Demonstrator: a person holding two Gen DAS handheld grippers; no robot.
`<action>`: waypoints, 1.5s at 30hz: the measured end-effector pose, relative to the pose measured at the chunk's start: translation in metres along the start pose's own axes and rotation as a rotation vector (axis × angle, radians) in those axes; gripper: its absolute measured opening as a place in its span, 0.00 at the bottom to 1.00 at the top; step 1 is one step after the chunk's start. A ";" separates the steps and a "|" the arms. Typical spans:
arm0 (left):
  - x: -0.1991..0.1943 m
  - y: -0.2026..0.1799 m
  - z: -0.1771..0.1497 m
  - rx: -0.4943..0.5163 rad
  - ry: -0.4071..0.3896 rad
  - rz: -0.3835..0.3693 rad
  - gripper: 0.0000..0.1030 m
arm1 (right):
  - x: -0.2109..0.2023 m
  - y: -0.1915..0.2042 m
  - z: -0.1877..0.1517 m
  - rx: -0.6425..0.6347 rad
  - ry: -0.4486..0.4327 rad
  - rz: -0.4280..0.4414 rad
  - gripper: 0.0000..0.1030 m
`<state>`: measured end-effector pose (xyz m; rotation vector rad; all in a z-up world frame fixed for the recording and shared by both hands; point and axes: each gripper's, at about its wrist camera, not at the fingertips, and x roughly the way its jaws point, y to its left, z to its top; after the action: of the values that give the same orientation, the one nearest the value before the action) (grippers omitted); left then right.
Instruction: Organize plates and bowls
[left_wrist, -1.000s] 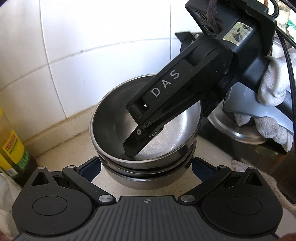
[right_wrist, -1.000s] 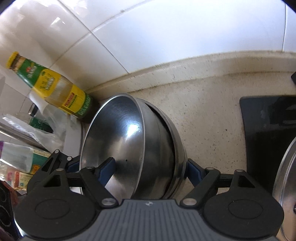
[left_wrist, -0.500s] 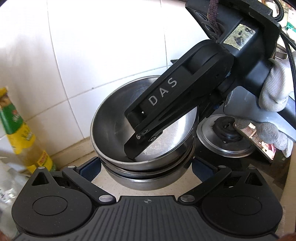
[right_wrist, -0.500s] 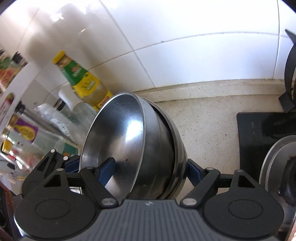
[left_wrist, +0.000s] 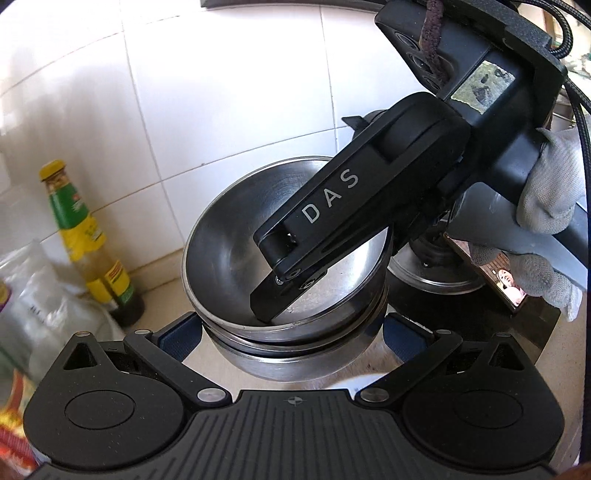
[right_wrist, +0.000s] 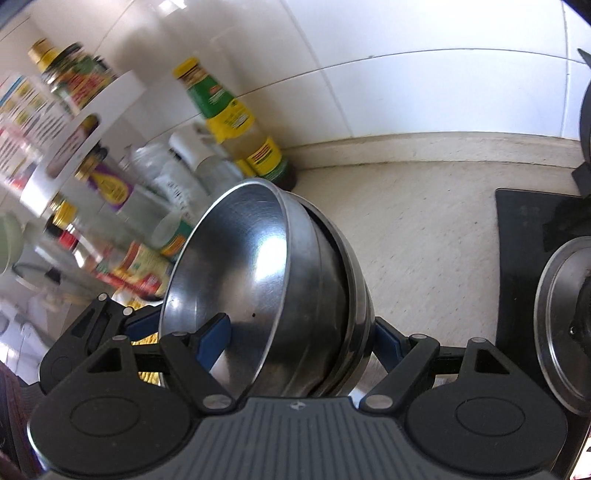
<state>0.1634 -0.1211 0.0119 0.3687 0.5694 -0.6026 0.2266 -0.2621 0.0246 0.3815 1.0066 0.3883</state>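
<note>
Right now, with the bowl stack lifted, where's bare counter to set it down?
Free: the speckled counter between the oil bottle and the black stove top, bordered behind by the tiled wall. Crowded: bottles and jars fill the left corner; a pot lid occupies the stove.

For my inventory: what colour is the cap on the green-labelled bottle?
Yellow cap, clearest in the left wrist view.

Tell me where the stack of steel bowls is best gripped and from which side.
Grip the stack of steel bowls across its wall and rim. The right gripper does this now: one finger inside the top bowl, one outside the stack. The left gripper brackets the outer walls from the opposite side; smooth curved sides may slip.
</note>
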 end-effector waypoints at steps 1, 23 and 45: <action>-0.005 -0.004 -0.001 -0.010 0.004 0.013 1.00 | -0.003 0.000 -0.003 -0.009 0.006 0.009 0.92; -0.069 -0.072 -0.034 -0.120 0.040 0.183 1.00 | -0.027 0.015 -0.066 -0.134 0.098 0.097 0.92; -0.099 -0.095 -0.059 -0.168 0.077 0.212 1.00 | -0.017 0.023 -0.103 -0.142 0.169 0.118 0.92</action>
<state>0.0139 -0.1236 0.0096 0.2901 0.6405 -0.3353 0.1264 -0.2375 -0.0016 0.2843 1.1162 0.6032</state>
